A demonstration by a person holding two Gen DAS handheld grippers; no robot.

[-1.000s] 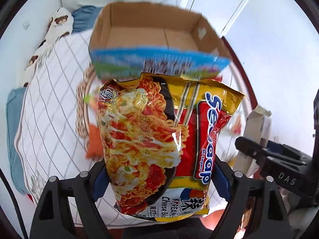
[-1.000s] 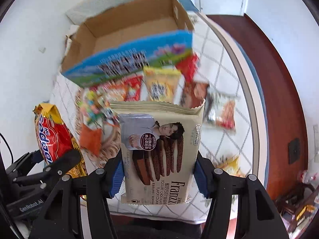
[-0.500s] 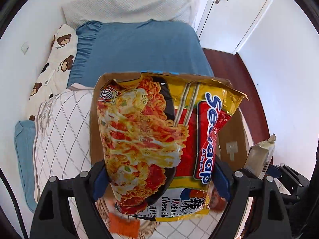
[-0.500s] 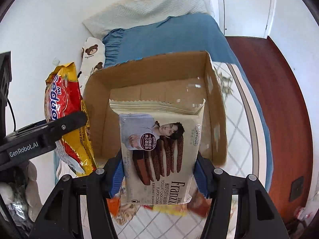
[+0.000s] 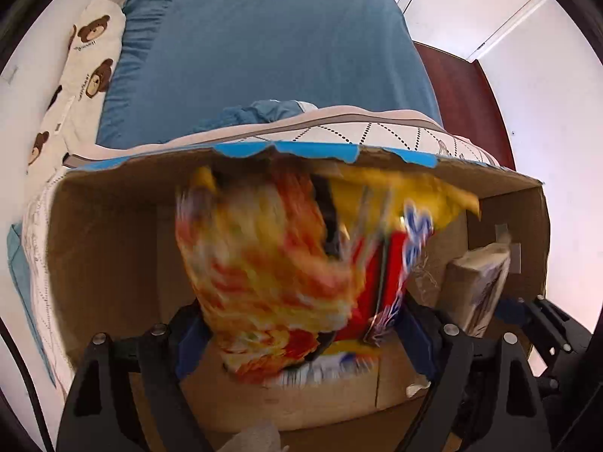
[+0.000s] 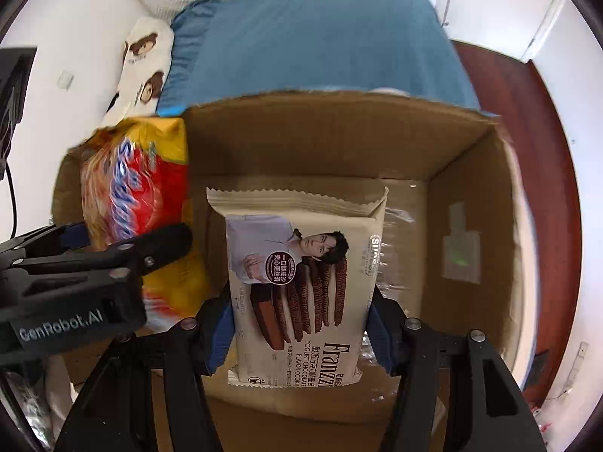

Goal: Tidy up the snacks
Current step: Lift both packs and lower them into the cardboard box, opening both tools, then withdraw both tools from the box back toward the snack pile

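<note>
Both packs are down inside the cardboard box (image 6: 471, 196) on the bed. Left tongs (image 5: 301, 333) look spread wide, and the noodle pack (image 5: 286, 263) between them is all motion-blurred, so I can't tell if they're really pinching it. Right tongs (image 6: 299, 333) are clamped on the Franzzi cookie pack (image 6: 305, 282), just right of the noodles. Blue sheet (image 6: 312, 45) sits beyond the box.

One noodle packet (image 5: 279, 282), one cookie packet (image 6: 301, 286), one box (image 6: 467, 196)
</note>
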